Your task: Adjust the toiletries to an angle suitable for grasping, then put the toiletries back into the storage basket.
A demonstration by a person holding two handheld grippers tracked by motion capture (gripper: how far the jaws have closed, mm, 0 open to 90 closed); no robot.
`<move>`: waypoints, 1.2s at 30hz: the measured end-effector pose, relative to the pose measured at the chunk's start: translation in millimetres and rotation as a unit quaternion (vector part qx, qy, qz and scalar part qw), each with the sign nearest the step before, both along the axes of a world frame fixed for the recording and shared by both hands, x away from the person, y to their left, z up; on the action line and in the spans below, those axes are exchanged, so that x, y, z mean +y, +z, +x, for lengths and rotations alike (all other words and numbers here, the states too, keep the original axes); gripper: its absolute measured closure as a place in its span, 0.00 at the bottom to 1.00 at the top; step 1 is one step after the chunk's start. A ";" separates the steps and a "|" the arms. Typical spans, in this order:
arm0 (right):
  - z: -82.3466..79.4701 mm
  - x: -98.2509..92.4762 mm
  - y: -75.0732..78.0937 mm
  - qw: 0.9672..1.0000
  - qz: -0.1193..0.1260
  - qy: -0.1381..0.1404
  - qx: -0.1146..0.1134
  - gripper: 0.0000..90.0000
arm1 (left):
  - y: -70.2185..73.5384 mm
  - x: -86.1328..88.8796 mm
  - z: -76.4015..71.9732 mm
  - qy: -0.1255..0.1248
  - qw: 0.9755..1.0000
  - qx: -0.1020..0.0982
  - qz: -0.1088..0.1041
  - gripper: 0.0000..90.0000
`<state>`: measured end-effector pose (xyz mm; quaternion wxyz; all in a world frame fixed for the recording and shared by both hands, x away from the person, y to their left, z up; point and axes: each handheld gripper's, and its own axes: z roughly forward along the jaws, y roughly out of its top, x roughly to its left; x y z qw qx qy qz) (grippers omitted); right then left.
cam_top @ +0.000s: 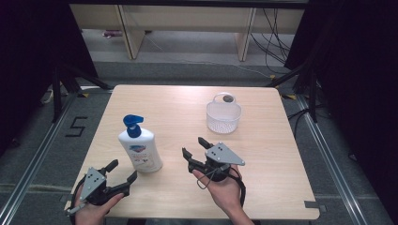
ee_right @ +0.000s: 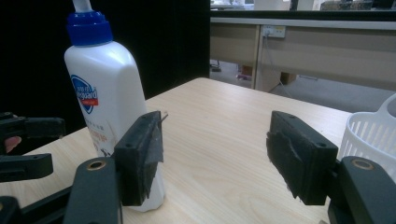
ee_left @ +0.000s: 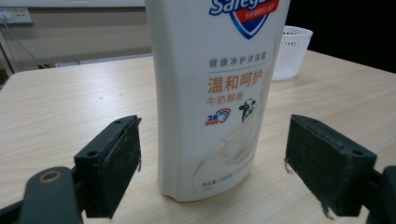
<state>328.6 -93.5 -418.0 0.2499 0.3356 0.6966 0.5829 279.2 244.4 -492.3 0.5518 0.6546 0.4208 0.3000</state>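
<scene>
High view puts the upright soap bottle [cam_top: 140, 149] left of centre on the worktop [cam_top: 263, 173], just ahead of the left gripper [cam_top: 121, 171], whose wide-open empty jaws straddle it untouched, nearer than the open, empty right gripper [cam_top: 193, 147].

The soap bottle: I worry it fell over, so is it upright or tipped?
Upright. The soap bottle stands on its base on the table, blue pump cap on top, sides vertical in the left gripper view.
</scene>
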 end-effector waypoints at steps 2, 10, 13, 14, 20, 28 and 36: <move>0.8 2.4 -0.2 1.000 -0.002 -0.001 0.007 0.40 | -0.7 0.2 -1.5 -0.002 1.000 -0.006 -0.006 0.19; 2.1 30.9 5.3 1.000 -0.002 0.020 -0.004 0.40 | -2.6 -0.3 -4.8 0.004 1.000 -0.001 -0.007 0.19; 2.2 39.7 10.0 1.000 -0.006 0.026 -0.008 0.40 | -3.9 -0.5 -5.5 0.005 1.000 0.006 -0.001 0.19; 2.1 49.0 14.2 0.999 -0.004 0.033 -0.013 0.40 | -5.6 -1.3 -4.8 0.006 1.000 0.009 0.001 0.19; 7.6 70.3 21.5 0.999 -0.004 0.033 -0.015 0.39 | -9.8 -8.7 0.5 -0.004 1.000 0.012 -0.007 0.19; 7.9 101.5 30.7 0.999 -0.005 0.033 -0.028 0.38 | -13.0 -14.0 -2.2 -0.021 1.000 0.018 -0.006 0.19; 8.9 128.2 38.2 0.999 -0.010 0.041 -0.031 0.35 | -14.2 -14.4 -1.4 -0.023 1.000 0.016 -0.006 0.19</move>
